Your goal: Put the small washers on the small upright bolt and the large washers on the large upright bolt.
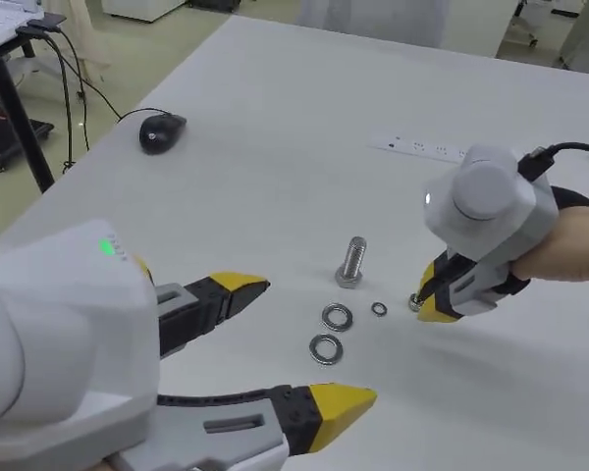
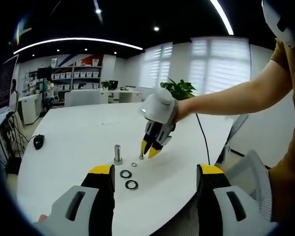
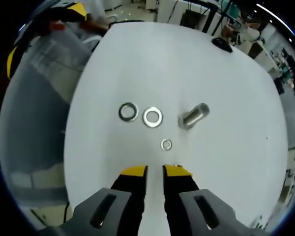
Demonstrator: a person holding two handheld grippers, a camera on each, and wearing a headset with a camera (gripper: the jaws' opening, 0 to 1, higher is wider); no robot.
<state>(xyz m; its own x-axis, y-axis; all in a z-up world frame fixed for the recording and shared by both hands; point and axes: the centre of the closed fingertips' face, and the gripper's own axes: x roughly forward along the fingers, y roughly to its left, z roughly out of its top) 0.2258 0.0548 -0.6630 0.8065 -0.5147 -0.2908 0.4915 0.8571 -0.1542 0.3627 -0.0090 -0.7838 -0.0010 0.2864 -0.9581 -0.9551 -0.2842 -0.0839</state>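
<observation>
- The left gripper [image 1: 294, 341] is held low over the near part of the table [image 1: 275, 147]. Its jaws are spread wide and hold nothing, and it is kept back from the parts, probably so as not to disturb them.
- The right gripper [image 1: 430, 306] points steeply down, with its tips at the table surface.
- In the right gripper view its jaws are drawn close, leaving a narrow gap with nothing visible in it.
- A small metal part, probably the small bolt [image 1: 415, 302], sits right at those tips. Whether the jaws pinch it cannot be told.
- Judgement: the right gripper is setting or steadying this bolt upright, to prepare the post for the small washers.
- The large bolt [image 1: 351, 263] stands head-down with its thread up and carries no washer.
- The first large washer [image 1: 337, 316] and second large washer [image 1: 326, 347] lie flat just in front of the large bolt, near each other.
- The small washer [image 1: 379, 309] lies flat between the large bolt and the right gripper's tips.
- No washer is on a bolt yet.
</observation>
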